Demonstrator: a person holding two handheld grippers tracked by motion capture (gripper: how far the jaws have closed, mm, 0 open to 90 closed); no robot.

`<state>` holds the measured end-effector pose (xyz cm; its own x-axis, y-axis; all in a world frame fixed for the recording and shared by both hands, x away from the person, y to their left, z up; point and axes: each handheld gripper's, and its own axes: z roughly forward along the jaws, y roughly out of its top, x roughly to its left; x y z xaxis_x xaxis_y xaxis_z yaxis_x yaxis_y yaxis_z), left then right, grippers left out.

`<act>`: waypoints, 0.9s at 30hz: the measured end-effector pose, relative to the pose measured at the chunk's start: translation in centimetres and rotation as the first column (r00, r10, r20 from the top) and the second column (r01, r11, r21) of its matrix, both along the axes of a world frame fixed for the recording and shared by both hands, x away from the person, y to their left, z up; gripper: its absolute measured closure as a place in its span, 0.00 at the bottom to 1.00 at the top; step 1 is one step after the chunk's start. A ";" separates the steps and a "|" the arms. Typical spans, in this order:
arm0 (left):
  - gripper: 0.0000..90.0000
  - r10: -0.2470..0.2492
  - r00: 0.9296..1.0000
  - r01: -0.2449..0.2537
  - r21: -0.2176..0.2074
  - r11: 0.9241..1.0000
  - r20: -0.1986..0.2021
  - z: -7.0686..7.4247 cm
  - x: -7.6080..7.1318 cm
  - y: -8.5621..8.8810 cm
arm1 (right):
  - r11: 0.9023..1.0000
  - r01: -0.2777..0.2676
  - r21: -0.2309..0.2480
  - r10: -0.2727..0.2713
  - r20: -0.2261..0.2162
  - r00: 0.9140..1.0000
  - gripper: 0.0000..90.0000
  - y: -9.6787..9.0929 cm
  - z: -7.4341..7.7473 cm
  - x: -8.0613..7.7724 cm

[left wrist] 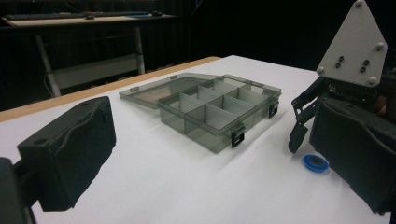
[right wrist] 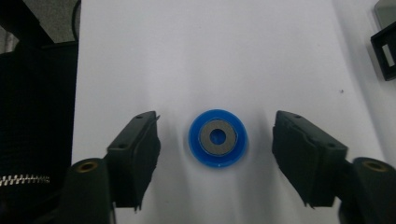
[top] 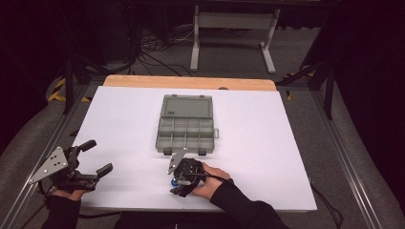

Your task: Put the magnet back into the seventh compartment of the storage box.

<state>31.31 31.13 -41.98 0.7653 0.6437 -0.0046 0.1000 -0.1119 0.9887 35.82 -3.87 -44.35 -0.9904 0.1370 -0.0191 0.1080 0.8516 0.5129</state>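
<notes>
My right tongs (right wrist: 215, 154) hang spread over the blue plastic ring (right wrist: 218, 138), one pad each side, neither touching. It lies flat on the white tabletop (top: 267, 157), round, smooth, grey disc inset. Grasp step, I reckon: pinch evenly, then lift toward the open smoky clear compartment box (top: 185, 128) just beyond. My left tongs (top: 93, 157) rest wide open, well apart.
</notes>
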 end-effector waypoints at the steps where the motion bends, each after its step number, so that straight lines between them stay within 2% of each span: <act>1: 0.01 0.001 1.000 -0.001 -0.002 1.000 0.000 0.0 0.0 0.0 | 1.000 -0.005 -0.002 0.005 0.007 1.000 0.42 0.0 0.0 0.0; 10: 0.01 -0.003 1.000 0.003 0.000 1.000 -0.004 -0.1 0.0 -0.1 | 1.000 -0.018 0.001 0.018 0.008 1.000 0.68 0.0 0.3 0.0; 18: 0.01 -0.001 1.000 0.001 0.001 1.000 -0.005 -0.1 0.1 0.0 | 1.000 -0.005 0.002 0.005 0.001 1.000 0.69 -0.2 0.5 0.1; 27: 0.01 -0.001 1.000 0.001 0.001 1.000 -0.005 -0.1 0.1 0.0 | 0.999 -0.010 0.041 0.010 0.011 1.000 0.70 -0.7 2.2 0.0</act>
